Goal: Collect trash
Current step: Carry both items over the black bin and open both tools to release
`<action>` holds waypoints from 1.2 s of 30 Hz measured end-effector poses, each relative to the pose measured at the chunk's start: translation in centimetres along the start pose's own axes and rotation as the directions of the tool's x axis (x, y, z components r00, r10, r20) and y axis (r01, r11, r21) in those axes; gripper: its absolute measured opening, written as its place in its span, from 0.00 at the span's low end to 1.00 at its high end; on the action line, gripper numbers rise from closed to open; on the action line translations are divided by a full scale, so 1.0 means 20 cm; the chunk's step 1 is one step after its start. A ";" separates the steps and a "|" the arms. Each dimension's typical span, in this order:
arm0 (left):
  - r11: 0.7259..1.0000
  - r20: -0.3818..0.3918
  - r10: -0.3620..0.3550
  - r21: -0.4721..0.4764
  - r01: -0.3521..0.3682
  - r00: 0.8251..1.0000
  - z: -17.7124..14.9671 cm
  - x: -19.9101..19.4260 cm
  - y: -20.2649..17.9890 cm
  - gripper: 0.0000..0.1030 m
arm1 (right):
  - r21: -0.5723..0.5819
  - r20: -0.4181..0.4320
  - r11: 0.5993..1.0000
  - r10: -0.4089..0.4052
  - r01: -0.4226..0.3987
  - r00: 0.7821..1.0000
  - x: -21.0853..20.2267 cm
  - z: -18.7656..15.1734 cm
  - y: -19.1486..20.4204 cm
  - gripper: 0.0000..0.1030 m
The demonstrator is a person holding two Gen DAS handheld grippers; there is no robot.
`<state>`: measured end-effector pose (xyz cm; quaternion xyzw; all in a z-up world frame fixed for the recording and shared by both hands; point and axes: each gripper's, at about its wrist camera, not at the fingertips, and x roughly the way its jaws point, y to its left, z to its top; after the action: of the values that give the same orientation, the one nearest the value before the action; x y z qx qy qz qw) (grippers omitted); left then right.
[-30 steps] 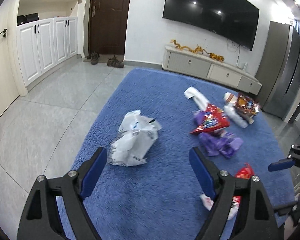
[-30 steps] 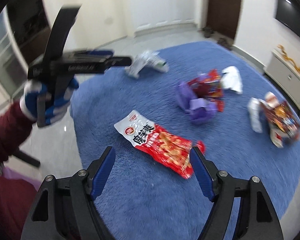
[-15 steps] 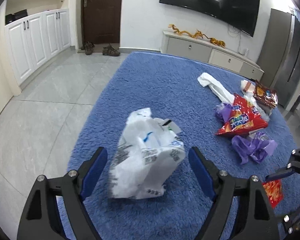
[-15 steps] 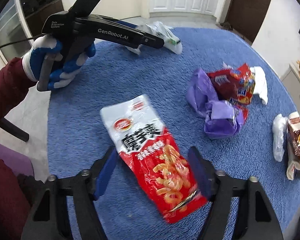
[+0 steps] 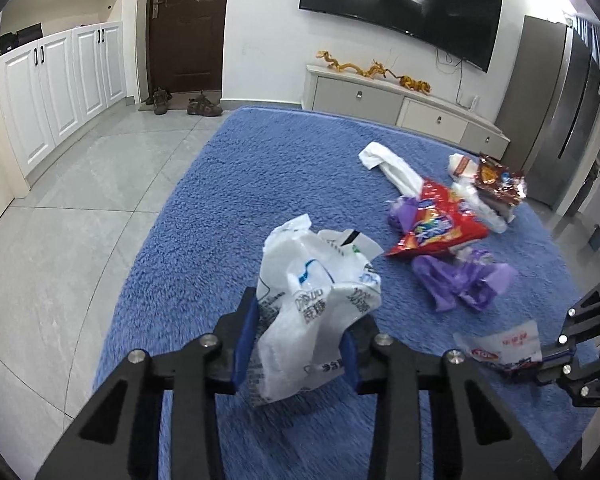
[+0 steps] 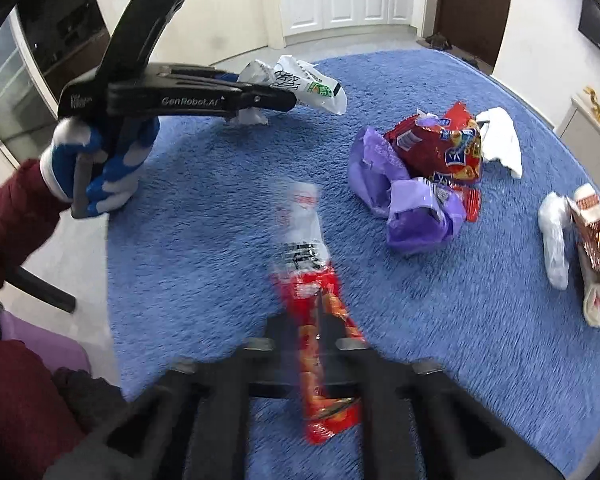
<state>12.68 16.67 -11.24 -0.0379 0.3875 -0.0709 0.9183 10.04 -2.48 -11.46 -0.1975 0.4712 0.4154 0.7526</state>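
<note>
Left gripper (image 5: 296,338) closing on crumpled white plastic bag (image 5: 316,300) – blue pads press both sides, bag bunched between them on blue rug (image 5: 228,184). Right gripper (image 6: 320,324) clenched on red snack packet (image 6: 320,344), packet folded edge-on, blurred. Purple bags (image 6: 412,200) and red chip bag (image 6: 440,148) lie together mid-rug, well apart from both grippers. Gloved hand (image 6: 108,160) holds left tool.
</note>
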 end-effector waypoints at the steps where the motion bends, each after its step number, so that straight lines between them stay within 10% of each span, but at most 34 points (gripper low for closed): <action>1: 1.000 0.006 0.000 -0.002 0.000 1.000 -0.01 -0.03 -0.01 0.33 | 0.003 0.004 1.000 -0.007 0.007 1.000 0.00 0.00 0.00 0.01; 20: 0.994 0.053 -0.048 0.099 0.043 0.997 -0.12 -0.43 -0.48 0.31 | 0.348 0.270 0.937 -0.124 0.023 0.955 -0.57 -0.52 -0.21 0.01; 36: 0.904 -0.037 -0.240 0.357 0.237 0.970 0.05 -0.30 -1.53 0.31 | 0.730 0.337 0.680 -0.447 0.069 0.828 -1.03 -1.37 -0.61 0.01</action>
<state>6.27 -12.53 -2.52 0.0828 0.3568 -0.2518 0.8958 0.70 -37.44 -7.65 0.1426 0.3499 0.1300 0.9167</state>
